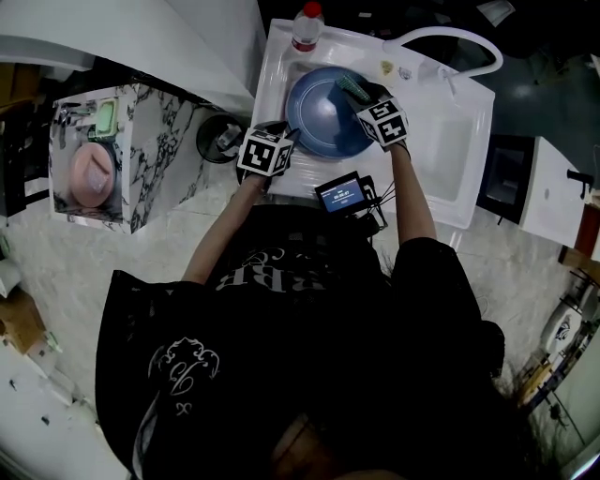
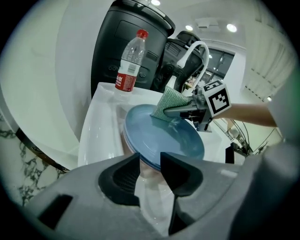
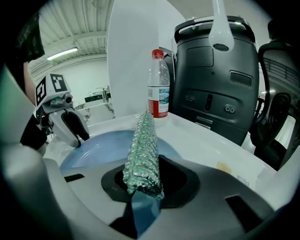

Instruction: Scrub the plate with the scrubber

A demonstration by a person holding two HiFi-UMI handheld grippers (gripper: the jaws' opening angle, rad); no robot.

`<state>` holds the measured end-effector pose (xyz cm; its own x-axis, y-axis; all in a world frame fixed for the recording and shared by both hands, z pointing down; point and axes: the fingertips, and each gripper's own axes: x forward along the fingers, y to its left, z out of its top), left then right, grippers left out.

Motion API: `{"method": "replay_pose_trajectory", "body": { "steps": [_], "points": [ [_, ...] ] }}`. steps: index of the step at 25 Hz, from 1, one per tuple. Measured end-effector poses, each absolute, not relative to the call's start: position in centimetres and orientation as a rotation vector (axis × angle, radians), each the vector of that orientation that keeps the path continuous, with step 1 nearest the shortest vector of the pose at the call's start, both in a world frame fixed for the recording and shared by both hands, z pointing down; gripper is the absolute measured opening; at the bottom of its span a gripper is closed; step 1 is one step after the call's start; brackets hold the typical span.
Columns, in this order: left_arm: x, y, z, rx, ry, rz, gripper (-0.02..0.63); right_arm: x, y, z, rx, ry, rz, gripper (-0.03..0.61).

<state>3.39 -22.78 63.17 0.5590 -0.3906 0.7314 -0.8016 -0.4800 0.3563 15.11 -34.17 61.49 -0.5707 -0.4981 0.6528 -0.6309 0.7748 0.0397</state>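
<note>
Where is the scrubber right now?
Head view, top centre: the scrubber is clamped in the right gripper, against the far right part of the plate in the sink, near the bottle.

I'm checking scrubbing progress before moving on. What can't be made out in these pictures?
Plate underside: hidden in every view by the plate itself.
Fine residue on the plate: too small in the head view, blurred in the gripper views.
Plate surface under the scrubber: covered by it.
Sink floor beneath the plate: head view, the plate covers it.
Bottle label print: too small in every view.
</note>
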Motion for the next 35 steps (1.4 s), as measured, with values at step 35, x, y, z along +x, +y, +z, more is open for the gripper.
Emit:
{"method": "replay_pose_trajectory", "body": {
  "steps": [35],
  "points": [
    [3.4,-22.8,62.9,2.115,-0.961,0.779,0.135,11.5,-24.8,59.0,0.57,-2.435,0.391,0.091]
  ]
}}
